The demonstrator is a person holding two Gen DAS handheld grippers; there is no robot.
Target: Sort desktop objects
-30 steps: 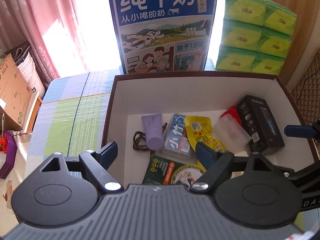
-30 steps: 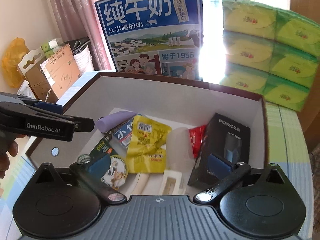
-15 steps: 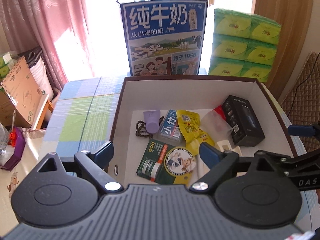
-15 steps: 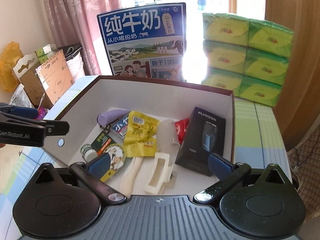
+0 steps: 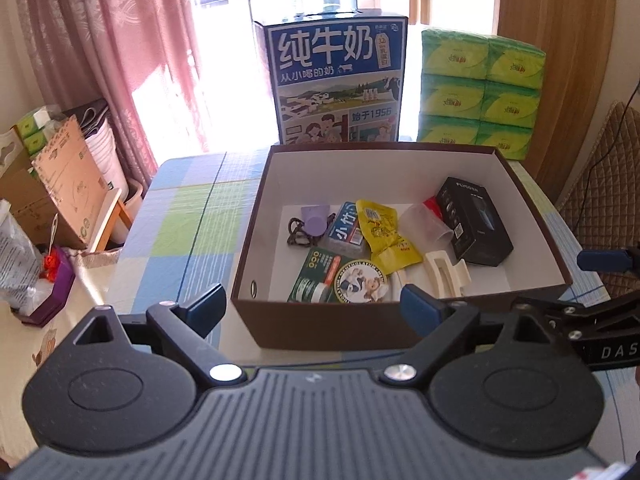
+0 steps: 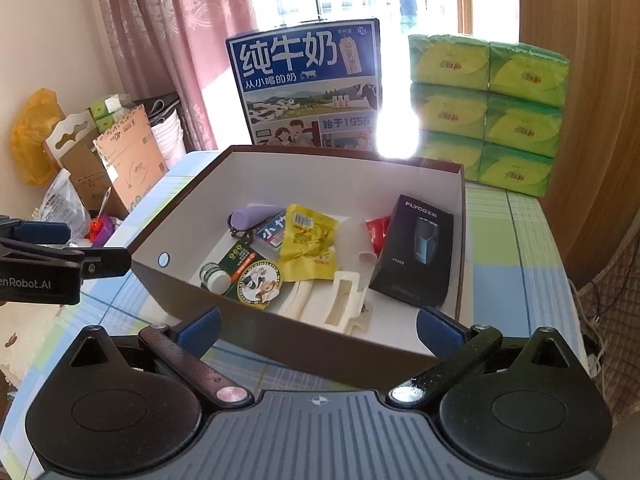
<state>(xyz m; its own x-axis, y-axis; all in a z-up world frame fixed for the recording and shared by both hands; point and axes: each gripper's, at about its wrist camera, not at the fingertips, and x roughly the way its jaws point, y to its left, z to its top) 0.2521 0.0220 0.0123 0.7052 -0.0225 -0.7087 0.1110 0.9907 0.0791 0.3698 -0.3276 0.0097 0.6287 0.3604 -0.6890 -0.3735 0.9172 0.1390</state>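
Observation:
A brown box with white inside (image 5: 276,184) (image 6: 460,216) stands on the checked tablecloth. In it lie a black shaver box (image 5: 474,220) (image 6: 416,252), a yellow snack packet (image 5: 384,232) (image 6: 308,240), a purple tube (image 5: 314,220) (image 6: 254,216), a green packet (image 5: 320,276) (image 6: 240,264), a cream hair claw (image 5: 444,276) (image 6: 344,300) and a clear cup (image 5: 424,226). My left gripper (image 5: 314,310) is open and empty in front of the box's near wall. My right gripper (image 6: 318,330) is open and empty at the near right of the box.
A blue milk carton box (image 5: 338,80) (image 6: 308,84) and stacked green tissue packs (image 5: 480,92) (image 6: 488,108) stand behind the box. Cardboard boxes and bags (image 5: 60,184) lie past the table's left edge. A chair (image 5: 600,184) is at the right.
Both grippers have pulled back and up from over the box to in front of it. They stay open and empty. The box's contents have not moved.

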